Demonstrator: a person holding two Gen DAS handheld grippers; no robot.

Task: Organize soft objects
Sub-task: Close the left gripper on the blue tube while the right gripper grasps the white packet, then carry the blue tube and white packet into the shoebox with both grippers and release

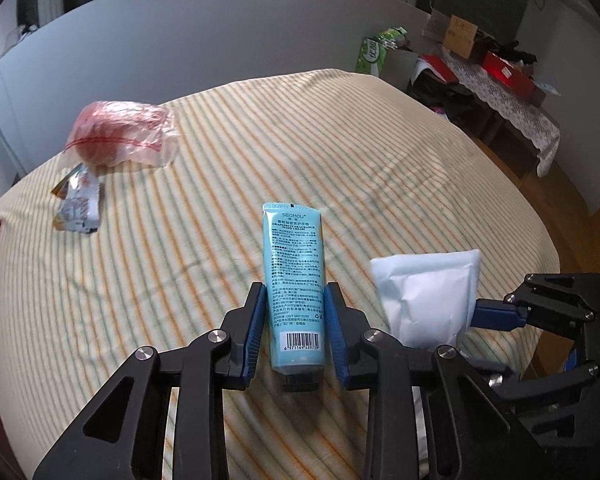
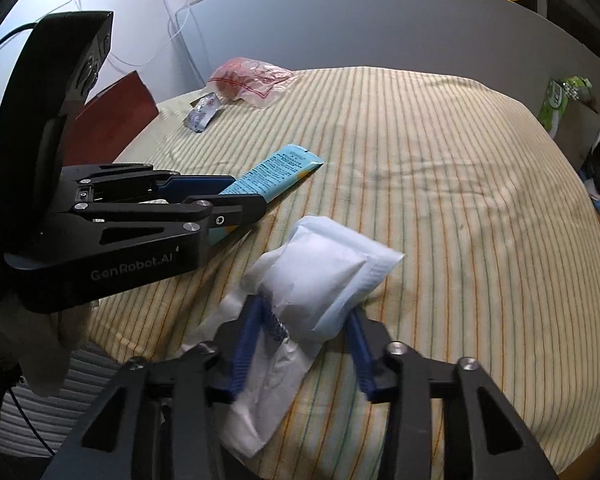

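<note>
Turquoise hand-cream tube standing lengthwise at centre frame in the left wrist view, crimped end up, black cap at the bottom, barcode and print facing the camera. White padded pouch just right of it, plump and creased. Up at upper left, clear red-printed bag with small foil sachet just below.

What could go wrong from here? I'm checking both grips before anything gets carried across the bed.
1. The left gripper pinches the teal hand cream tube near its cap end; the long free end could swing or slip out.
2. The right gripper squeezes the white soft pack near one end, with crumpled wrapping trailing below; it may sag or slide loose.
3. The two grippers sit close together, so they could bump.
</note>
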